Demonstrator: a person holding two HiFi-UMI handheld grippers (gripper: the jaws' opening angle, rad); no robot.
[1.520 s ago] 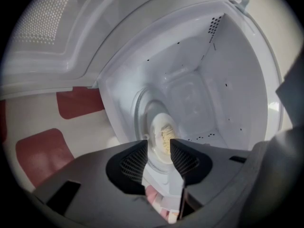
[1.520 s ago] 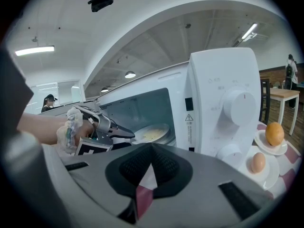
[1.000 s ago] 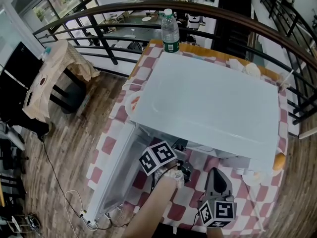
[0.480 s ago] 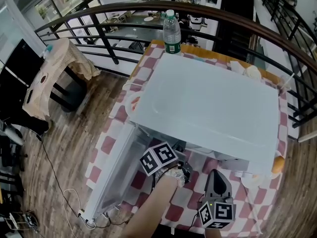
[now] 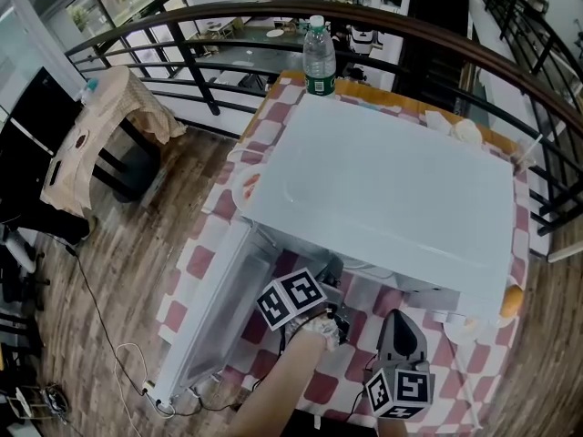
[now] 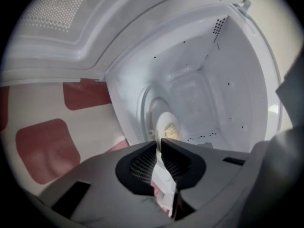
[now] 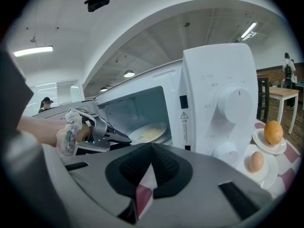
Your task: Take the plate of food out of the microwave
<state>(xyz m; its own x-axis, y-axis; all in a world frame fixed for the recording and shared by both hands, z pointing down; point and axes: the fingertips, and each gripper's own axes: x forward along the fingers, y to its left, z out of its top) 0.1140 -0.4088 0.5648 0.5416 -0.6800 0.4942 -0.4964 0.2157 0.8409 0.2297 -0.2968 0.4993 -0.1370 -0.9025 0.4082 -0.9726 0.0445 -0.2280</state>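
Closing just now: left gripper jaws, apparently on plate rim

1. The left tool reaches forward and slants somewhat downward. Its jaws have just been closing, and they now stand nearly together with only a thin slit between the pads.
2. The tips of its jaws meet on the near rim of the plate.
3. The left hand, in a thin clear glove, wraps the tool's handle, and the bare left forearm stretches out behind it.
4. The right tool is held back on the right, pointing forward and slightly down. Its jaws are fully together with nothing between them.
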